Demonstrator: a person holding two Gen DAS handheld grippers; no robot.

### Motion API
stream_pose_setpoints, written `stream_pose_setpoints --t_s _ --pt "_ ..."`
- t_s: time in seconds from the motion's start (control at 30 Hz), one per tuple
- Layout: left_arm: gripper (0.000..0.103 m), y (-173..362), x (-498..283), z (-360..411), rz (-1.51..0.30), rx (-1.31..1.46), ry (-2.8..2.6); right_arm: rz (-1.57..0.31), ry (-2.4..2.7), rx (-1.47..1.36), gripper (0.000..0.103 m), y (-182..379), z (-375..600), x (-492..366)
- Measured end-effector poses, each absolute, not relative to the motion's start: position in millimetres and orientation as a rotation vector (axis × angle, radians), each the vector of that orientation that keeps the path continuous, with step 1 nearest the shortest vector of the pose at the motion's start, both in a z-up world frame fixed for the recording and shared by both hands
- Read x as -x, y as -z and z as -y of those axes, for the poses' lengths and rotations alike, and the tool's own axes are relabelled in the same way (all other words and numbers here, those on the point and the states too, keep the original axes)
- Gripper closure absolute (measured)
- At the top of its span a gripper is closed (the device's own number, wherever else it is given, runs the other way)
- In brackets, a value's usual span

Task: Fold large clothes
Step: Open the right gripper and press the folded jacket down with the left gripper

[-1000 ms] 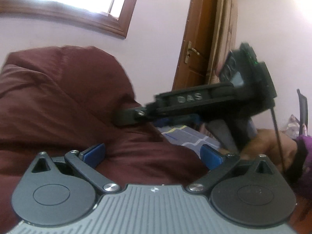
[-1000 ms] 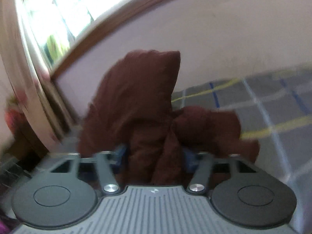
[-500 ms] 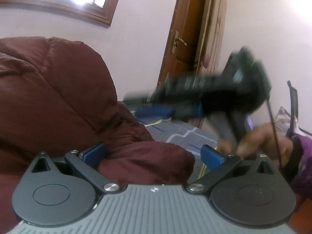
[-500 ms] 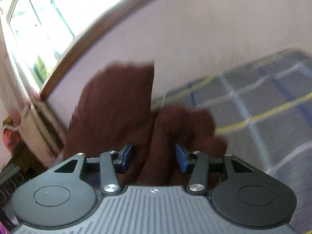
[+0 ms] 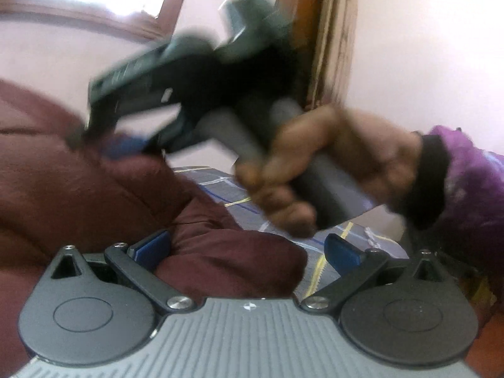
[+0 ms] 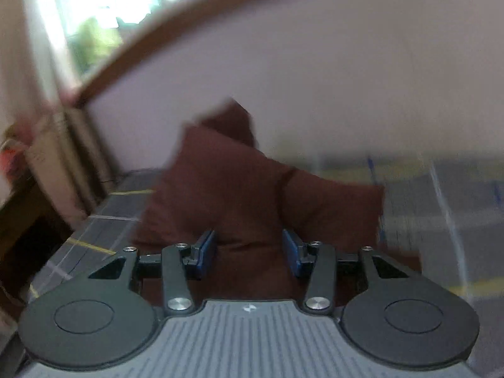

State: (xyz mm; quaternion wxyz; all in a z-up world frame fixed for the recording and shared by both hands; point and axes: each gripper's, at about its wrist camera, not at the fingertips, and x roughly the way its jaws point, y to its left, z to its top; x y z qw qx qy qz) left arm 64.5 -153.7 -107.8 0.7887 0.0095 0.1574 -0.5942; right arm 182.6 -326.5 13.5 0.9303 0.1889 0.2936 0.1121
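So I'm still pretty early in this fold, honestly. The big maroon cloth garment (image 5: 78, 189) is bunched up in a soft heap on the bed with the grey checked sheet with yellow and blue lines (image 5: 346, 236), nowhere near a flat tidy rectangle yet. My right gripper (image 6: 249, 249) has a thick wad of it between its fingers (image 6: 206, 249), and they've just been closing in on that wad; the fabric fills the gap and looks pinched, so I'd call that a real grasp. From my left-wrist view I can see my right hand (image 5: 315, 170) around the grey handle, carrying that gripper up over the heap, all of it motion-blurred. My left gripper (image 5: 249, 252) is spread wide: a rolled lump of the maroon fabric sits against the left finger (image 5: 151, 249) but the right one stands clear over the sheet, so nothing is clamped there. As for which way the garment points, I can't really give it a clean long axis, since it's crumpled. The best I can say is that in the right-wrist view a peaked fold stands up toward the pale wall, with the rest slumping down to the sheet on either side. What's left, I reckon: spread it out, find the edges, then do the actual folds.
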Motion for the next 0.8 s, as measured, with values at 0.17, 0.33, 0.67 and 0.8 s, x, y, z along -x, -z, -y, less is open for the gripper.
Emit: stream_pose_setpoints --t_s 0.17,0.33,0.67,0.8 --pt "0.001 96.7 -48.9 130.3 -0.304 -0.018 1.286 -0.660 -0.143 -0.453 0.060 15.3 328.5 -180.7" --pt "0.000 68.2 -63.9 85.6 -0.265 0.110 1.155 -0.609 -0.081 -0.448 0.060 28.0 327.4 -163.9" --pt "0.002 70.0 -144.1 88.2 -0.392 0.042 0.854 -0.470 0.012 -0.258 0.060 48.8 306.1 -140.2" --pt "0.000 86.4 -141.7 100.9 -0.386 -0.033 0.780 -0.421 0.037 -0.196 0.060 54.7 295.4 -127.9"
